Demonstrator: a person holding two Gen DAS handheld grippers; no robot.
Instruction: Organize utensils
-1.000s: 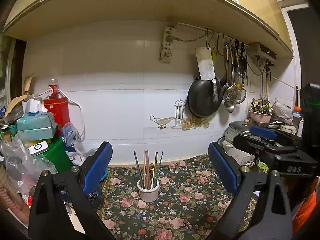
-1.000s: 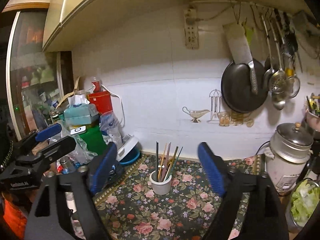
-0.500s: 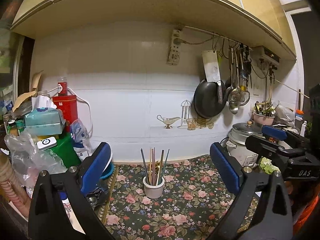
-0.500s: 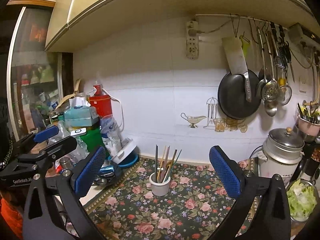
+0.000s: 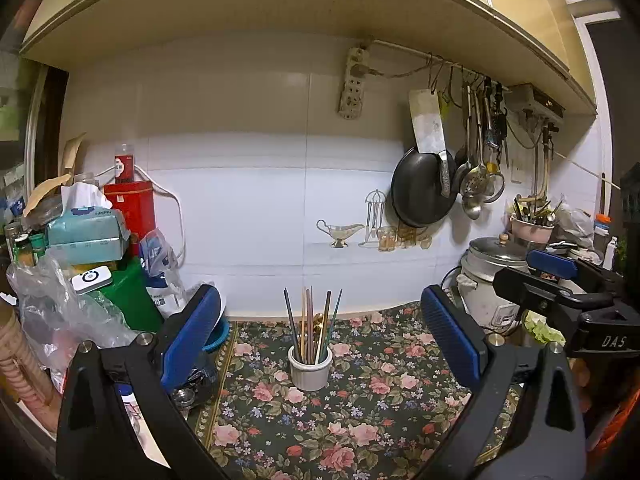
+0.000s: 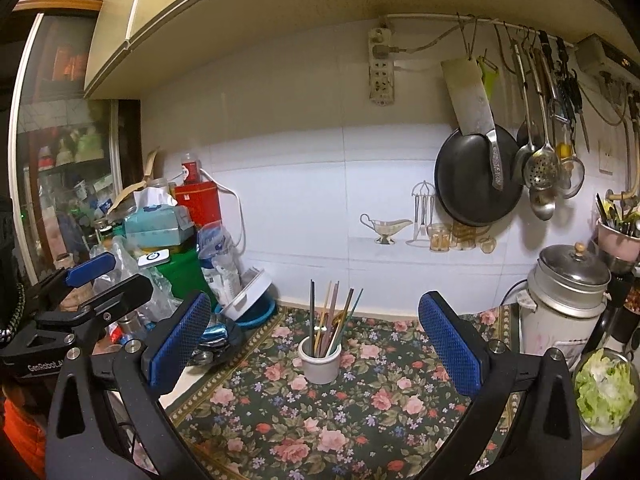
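Two claws — left claw, right claw (both agape) — one cup.

Home kitchen, black pan and ladles hung on tiled wall, rice cooker

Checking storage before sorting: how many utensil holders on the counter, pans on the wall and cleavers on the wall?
Utensil holders: 2, the white cup and the pink pot
Pans: 1, the black pan
Cleavers: 1, the cleaver
Total: 4
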